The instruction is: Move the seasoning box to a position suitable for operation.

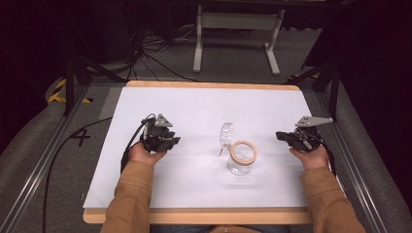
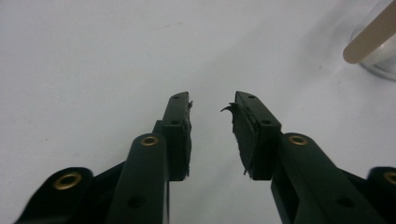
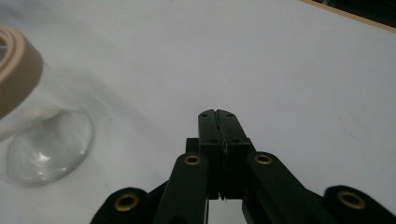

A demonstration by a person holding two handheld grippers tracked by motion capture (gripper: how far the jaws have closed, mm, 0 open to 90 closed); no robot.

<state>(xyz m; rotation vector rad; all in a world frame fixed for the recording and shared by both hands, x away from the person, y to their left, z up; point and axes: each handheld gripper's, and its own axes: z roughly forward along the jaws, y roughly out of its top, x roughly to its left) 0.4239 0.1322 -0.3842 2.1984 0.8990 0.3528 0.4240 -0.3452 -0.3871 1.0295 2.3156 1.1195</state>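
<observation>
A clear glass jar [image 1: 239,159] with a tan seal ring around its mouth stands near the middle of the white table [image 1: 194,111]. Its hinged glass lid [image 1: 226,134] hangs open behind it. My left gripper [image 1: 171,141] rests on the table to the jar's left, open, with nothing between its jaws [image 2: 212,105]. The jar's edge [image 2: 380,51] shows at the far right of the left gripper view. On the jar's right my right gripper [image 1: 281,135] lies shut and empty [image 3: 218,113]. The jar [image 3: 32,130] stands to its left in the right gripper view.
The white sheet covers a wooden tabletop whose edge [image 1: 209,85] shows at the back. A white metal frame [image 1: 238,29] and cables lie on the floor beyond. Metal rails [image 1: 359,174] run along both sides of the table.
</observation>
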